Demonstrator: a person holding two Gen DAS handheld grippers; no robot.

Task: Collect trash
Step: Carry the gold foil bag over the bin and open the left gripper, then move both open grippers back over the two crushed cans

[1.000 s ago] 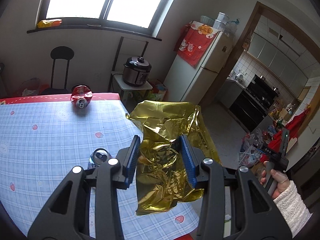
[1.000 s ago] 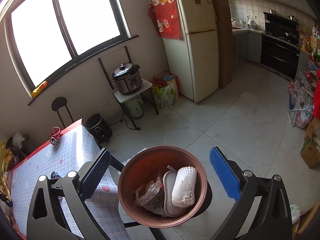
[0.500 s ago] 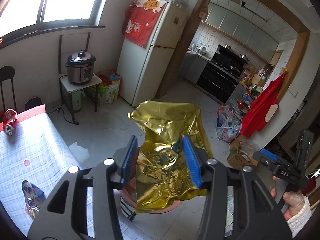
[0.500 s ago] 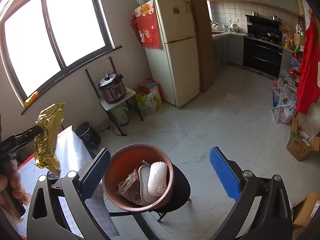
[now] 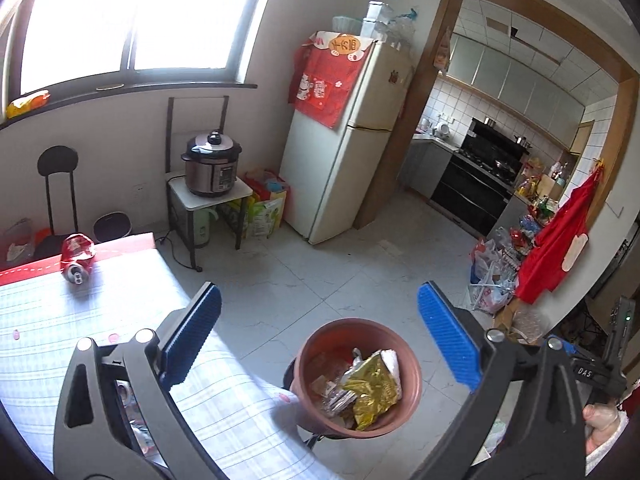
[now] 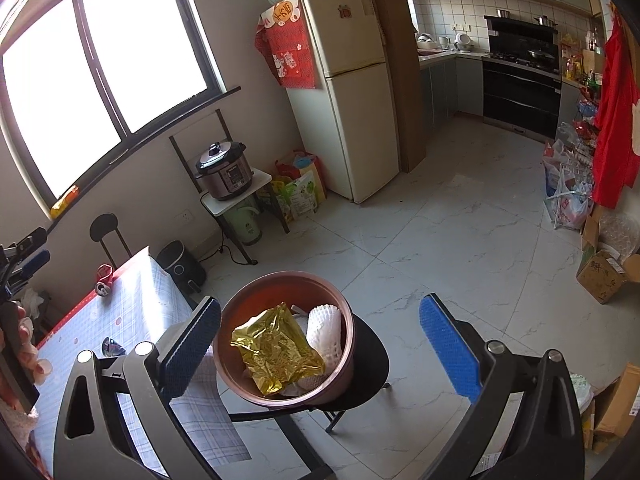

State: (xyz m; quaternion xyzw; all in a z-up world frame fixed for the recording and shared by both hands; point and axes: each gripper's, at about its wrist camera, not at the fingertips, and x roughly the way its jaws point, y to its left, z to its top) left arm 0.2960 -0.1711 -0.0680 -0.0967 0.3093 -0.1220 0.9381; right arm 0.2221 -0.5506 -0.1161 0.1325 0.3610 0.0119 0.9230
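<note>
Right wrist view: gold wrapper (image 6: 276,354) now in bin (image 6: 240,384); both grippers empty, left gripper (image 5: 318,338) opening wide, right gripper (image 6: 320,346) wide apart. Red can (image 5: 77,258) on table (image 5: 48,320) left to collect.

Two wrist fisheyes angled down from above, both sharing the brown bin (image 5: 356,376) (image 6: 286,336) and fridge (image 5: 340,152) (image 6: 348,88).

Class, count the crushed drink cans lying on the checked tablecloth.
1 clearly: a red can near the table's far red-edged end. An unclear item behind the gripper fingers may be another.
</note>
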